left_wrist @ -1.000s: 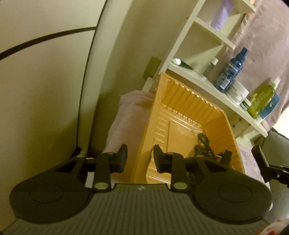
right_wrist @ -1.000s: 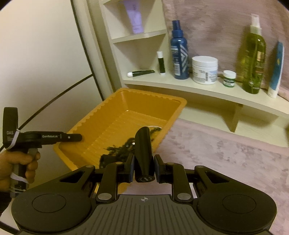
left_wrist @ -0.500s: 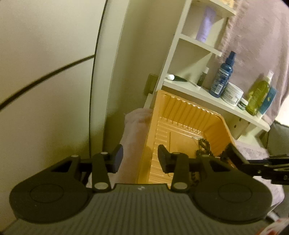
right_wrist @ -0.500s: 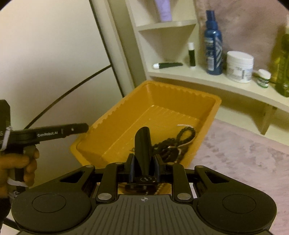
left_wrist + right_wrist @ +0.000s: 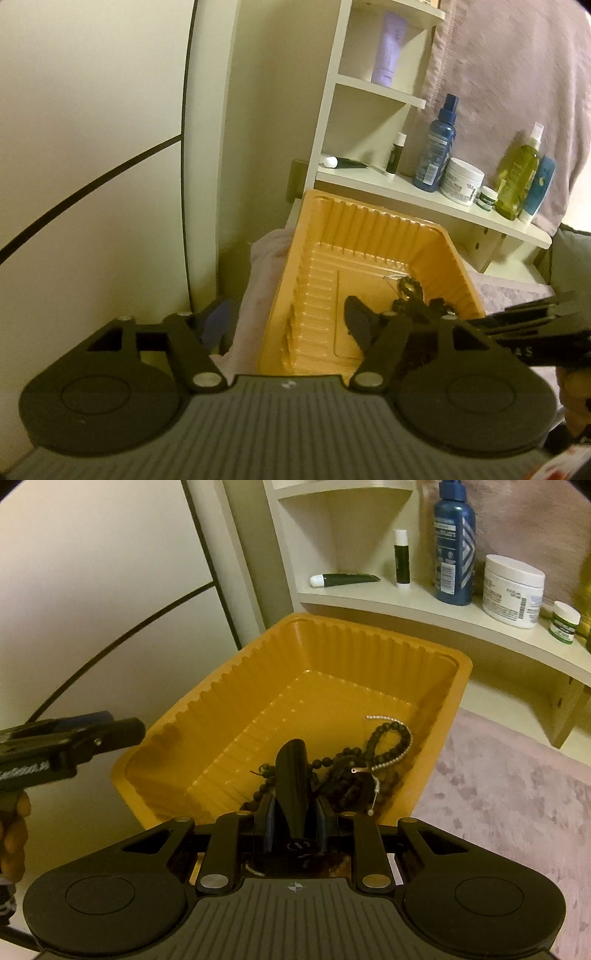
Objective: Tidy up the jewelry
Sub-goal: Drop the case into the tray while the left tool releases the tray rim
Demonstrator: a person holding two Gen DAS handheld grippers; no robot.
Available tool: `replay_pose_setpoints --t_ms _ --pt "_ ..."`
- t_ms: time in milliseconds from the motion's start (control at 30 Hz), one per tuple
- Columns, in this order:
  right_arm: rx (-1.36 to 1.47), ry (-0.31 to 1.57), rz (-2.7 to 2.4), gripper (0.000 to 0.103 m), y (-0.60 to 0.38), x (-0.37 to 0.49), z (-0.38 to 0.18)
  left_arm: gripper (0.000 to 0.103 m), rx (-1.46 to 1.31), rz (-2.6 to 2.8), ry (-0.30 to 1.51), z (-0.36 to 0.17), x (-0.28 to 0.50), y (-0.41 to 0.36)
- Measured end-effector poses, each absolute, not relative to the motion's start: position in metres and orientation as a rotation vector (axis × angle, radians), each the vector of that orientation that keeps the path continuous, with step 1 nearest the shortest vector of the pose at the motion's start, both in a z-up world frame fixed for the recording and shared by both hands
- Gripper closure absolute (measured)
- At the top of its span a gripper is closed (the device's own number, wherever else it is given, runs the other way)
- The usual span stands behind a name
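Observation:
An orange ribbed tray (image 5: pixel 332 638) holds a heap of black bead strands (image 5: pixel 388 738) and a thin pearl strand (image 5: pixel 391 761) in its near right corner. My right gripper (image 5: pixel 293 806) hovers over the tray's near end, shut on a slim black oblong piece (image 5: pixel 293 771) that sticks up between the pads. My left gripper (image 5: pixel 288 321) straddles the tray's (image 5: pixel 369 218) left wall. Its jaws are opening and the pads stand clear of the wall. The left gripper (image 5: pixel 92 733) also shows at the left edge of the right wrist view, held by a hand.
A white corner shelf (image 5: pixel 406 602) stands behind the tray with a blue bottle (image 5: pixel 454 546), a white jar (image 5: pixel 513 587), a dark tube (image 5: pixel 343 579) and a small stick (image 5: pixel 402 559). Pink cloth (image 5: pixel 498 812) covers the surface on the right. A pale wall is on the left.
My left jaws have spread much wider around the tray's left wall and the wrist has rolled. My right gripper has moved closer over the tray, still holding the black piece.

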State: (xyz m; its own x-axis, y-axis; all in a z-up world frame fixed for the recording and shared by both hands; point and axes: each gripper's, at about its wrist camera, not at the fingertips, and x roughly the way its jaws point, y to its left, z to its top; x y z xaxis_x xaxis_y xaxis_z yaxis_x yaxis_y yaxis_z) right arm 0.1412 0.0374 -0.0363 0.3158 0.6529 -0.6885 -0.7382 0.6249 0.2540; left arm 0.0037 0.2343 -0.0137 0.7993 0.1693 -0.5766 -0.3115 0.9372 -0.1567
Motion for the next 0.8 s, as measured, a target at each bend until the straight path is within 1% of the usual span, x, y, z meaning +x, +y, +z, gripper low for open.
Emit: replay_pose_setpoints --t_ms 67,133,233,267,300,333,367,400,600,800 --pt "-0.124 0.846 0.926 0.08 0.04 0.142 -0.037 0.029 -0.24 0.269 0.591 -0.014 0.003 0.233" --pt "-0.123 0.843 0.929 0.08 0.04 0.143 -0.038 0.027 -0.236 0.273 0.589 -0.014 0.003 0.233" --pt "-0.106 0.839 0.939 0.079 0.036 0.142 -0.038 0.021 -0.226 0.28 0.589 -0.013 0.001 0.231" --pt "-0.095 0.834 0.945 0.076 0.033 0.141 -0.037 0.017 -0.219 0.284 0.589 -0.013 0.001 0.231" --pt "-0.086 0.825 0.946 0.067 0.031 0.14 -0.036 0.013 -0.213 0.287 0.589 -0.012 0.0 0.23" --pt "-0.076 0.812 0.946 0.061 0.027 0.138 -0.033 0.013 -0.206 0.291 0.59 -0.012 0.0 0.229" --pt "-0.063 0.798 0.945 0.052 0.023 0.136 -0.031 0.012 -0.203 0.293 0.592 -0.011 0.0 0.229" --pt "-0.047 0.786 0.944 0.049 0.019 0.135 -0.028 0.012 -0.202 0.294 0.595 -0.011 0.0 0.229" --pt "0.031 0.736 0.875 0.048 -0.017 0.129 -0.011 0.01 -0.18 0.284 0.597 -0.007 -0.002 0.221" --pt "0.144 0.772 0.744 0.045 -0.068 0.126 -0.008 0.009 -0.17 0.261 0.604 -0.004 -0.005 0.205"
